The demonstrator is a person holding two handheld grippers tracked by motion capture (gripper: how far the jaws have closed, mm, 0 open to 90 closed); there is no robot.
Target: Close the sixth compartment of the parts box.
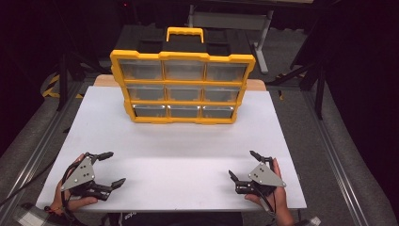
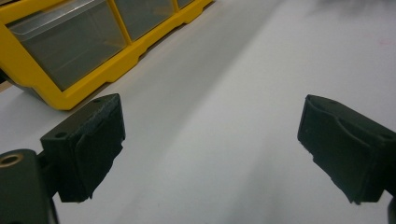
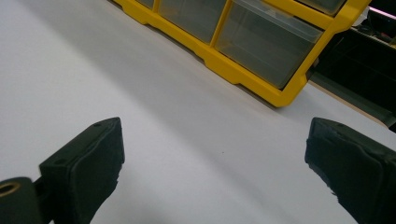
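Left gripper view first: my left gripper [image 2: 211, 140] has its two black jaws spread wide, with bare white table [image 2: 243, 70] showing in the gap and nothing held between them. Beyond the left-hand jaw in that view, up in the corner, I see the yellow drawer organizer [image 2: 70, 56], its clear drawer fronts facing me at a slant. It sits well apart from the jaws, off to one side of their line and not between them.

Right gripper view gives me the mirror case. My right gripper [image 3: 212, 163] also has its jaws wide apart over plain table top, gripping nothing. The organizer runs across the top of that view, its corner reaching toward the right-hand jaw, still well clear of both pads.

From the high view I read the whole layout. The left gripper [image 1: 113, 167] rests near the near left corner of the table, the right gripper [image 1: 243, 165] near the near right corner, each in a hand at the table edge. The organizer [image 1: 182, 87] stands upright at the far side, centred between the two grippers, three rows of three drawers facing me, a yellow handle [image 1: 185, 34] on top. All nine drawers look shut.
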